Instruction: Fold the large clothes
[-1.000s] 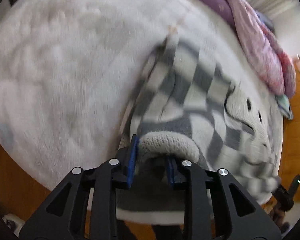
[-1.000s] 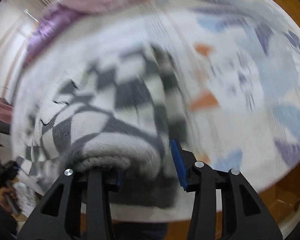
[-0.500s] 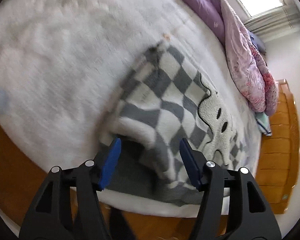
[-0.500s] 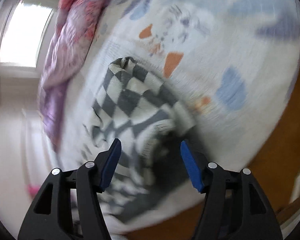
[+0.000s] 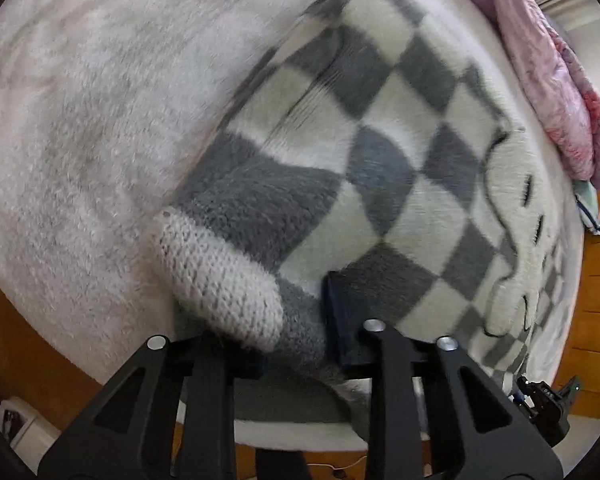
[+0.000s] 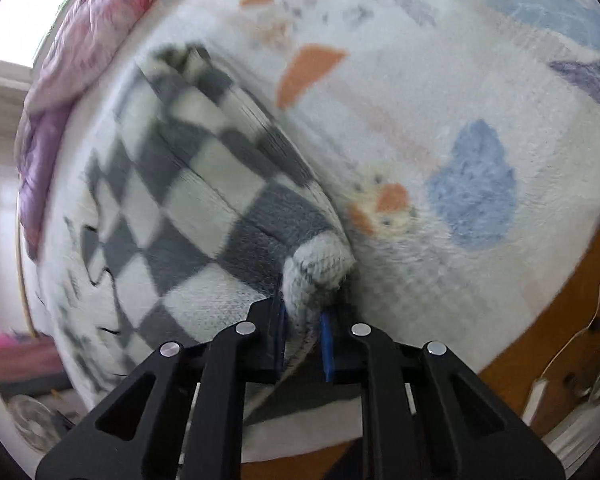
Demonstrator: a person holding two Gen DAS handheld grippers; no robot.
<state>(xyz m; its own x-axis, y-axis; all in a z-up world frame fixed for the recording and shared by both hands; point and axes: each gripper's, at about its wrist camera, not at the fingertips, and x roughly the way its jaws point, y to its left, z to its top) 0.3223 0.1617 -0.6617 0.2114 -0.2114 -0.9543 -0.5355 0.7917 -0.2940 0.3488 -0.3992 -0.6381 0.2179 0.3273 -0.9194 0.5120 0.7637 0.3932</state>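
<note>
On the bed, both hand-held grippers [image 5: 296,320] [image 6: 303,328] clamped on checkered sweater [image 5: 380,184] [image 6: 188,200] cuffs

The sweater [image 5: 380,184] hides the left jaws' left pad.

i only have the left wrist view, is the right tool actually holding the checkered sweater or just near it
Observer: Holding it. In the right wrist view the right tool is shut on a white knitted cuff of the grey and white checkered fleece sweater.
Operator: ok whats the bed like on that side, all i see is plain white
Observer: The fluffy white bed cover is printed there, with an orange patch and a blue patch to the right of the sweater.
</note>
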